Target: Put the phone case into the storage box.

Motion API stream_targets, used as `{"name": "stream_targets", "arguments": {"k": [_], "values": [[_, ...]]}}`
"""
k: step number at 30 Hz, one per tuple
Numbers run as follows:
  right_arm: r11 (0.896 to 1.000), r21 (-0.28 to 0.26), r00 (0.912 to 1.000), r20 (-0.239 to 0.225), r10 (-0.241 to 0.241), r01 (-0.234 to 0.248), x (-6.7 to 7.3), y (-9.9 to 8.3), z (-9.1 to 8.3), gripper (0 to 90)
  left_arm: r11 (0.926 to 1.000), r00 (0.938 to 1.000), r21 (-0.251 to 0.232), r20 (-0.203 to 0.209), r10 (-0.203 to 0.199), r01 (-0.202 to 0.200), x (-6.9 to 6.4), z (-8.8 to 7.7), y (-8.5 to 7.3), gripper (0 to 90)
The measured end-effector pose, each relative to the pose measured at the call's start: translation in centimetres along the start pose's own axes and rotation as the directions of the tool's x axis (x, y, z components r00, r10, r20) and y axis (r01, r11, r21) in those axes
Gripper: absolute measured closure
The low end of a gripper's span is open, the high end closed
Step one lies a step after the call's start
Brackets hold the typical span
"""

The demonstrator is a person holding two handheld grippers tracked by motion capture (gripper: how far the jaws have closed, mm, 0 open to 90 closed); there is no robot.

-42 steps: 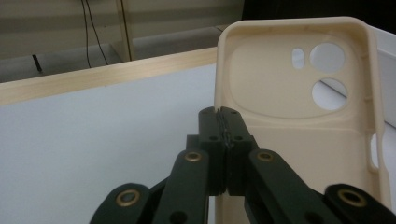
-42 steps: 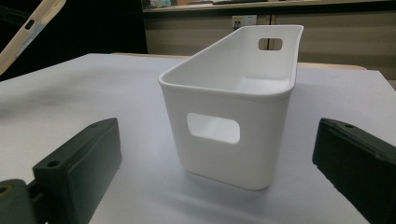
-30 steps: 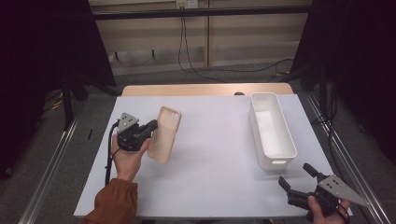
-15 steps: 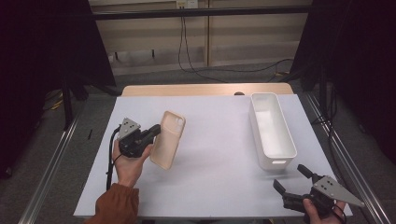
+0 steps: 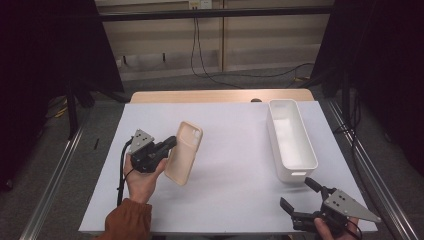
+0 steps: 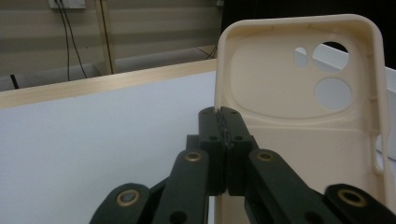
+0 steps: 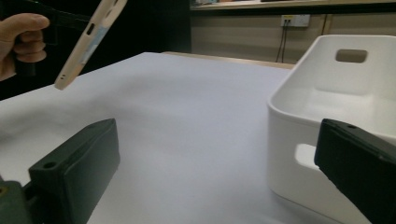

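A cream phone case (image 5: 184, 151) hangs above the white table cover, held by its left edge in my left gripper (image 5: 171, 144), which is shut on it. In the left gripper view the jaws pinch the case's side wall (image 6: 224, 135), and the case (image 6: 299, 116) shows its hollow inside and camera cut-outs. My right gripper (image 5: 300, 193) sits at the table's front right corner, open and with nothing in it, pointing toward the left. In the right gripper view the case (image 7: 88, 42) tilts in the air at upper left, and the white bin (image 7: 336, 112) stands close on the right.
A long white bin (image 5: 290, 140) stands at the right of the white table cover (image 5: 235, 165). A wooden table edge (image 5: 220, 96) runs along the back. Metal rails flank both sides, and cables hang against the back wall.
The right gripper has shifted left and slightly forward along the table's front edge. The left gripper and the case have drifted a little toward the person.
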State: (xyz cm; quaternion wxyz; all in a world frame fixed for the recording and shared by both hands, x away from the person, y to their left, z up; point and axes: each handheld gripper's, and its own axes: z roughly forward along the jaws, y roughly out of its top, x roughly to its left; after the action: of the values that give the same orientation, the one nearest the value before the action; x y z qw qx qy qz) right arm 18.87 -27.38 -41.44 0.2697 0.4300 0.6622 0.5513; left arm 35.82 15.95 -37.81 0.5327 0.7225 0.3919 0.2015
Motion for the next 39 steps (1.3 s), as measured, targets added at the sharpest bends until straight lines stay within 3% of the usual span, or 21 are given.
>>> {"name": "stream_targets", "arguments": {"k": [8, 19, 31, 39], "values": [[0.999, 0.031, 0.9976, -0.065, -0.024, 0.026, 1.6, 1.0, 2.2, 0.0, 0.9998, 0.9998, 0.009, 0.013, 0.016, -0.016, -0.7, 0.4, -0.1, 88.9], [0.996, 0.058, 0.9855, -0.162, -0.051, 0.061, 3.1, 2.3, 6.3, 0.3, 0.9997, 0.9995, 0.010, 0.026, 0.021, -0.021, -1.4, 0.9, -0.2, 88.9], [0.997, 0.078, 0.9712, -0.238, -0.005, 0.024, 3.8, 4.1, 10.1, 4.3, 0.9996, 0.9992, 0.013, 0.030, 0.026, -0.026, -1.7, 1.0, -0.2, 88.9], [0.995, 0.095, 0.9628, -0.270, 0.001, 0.026, 4.5, 5.6, 12.6, 9.5, 0.9995, 0.9991, 0.013, 0.030, 0.029, -0.029, -1.7, 1.0, -0.2, 88.9]]}}
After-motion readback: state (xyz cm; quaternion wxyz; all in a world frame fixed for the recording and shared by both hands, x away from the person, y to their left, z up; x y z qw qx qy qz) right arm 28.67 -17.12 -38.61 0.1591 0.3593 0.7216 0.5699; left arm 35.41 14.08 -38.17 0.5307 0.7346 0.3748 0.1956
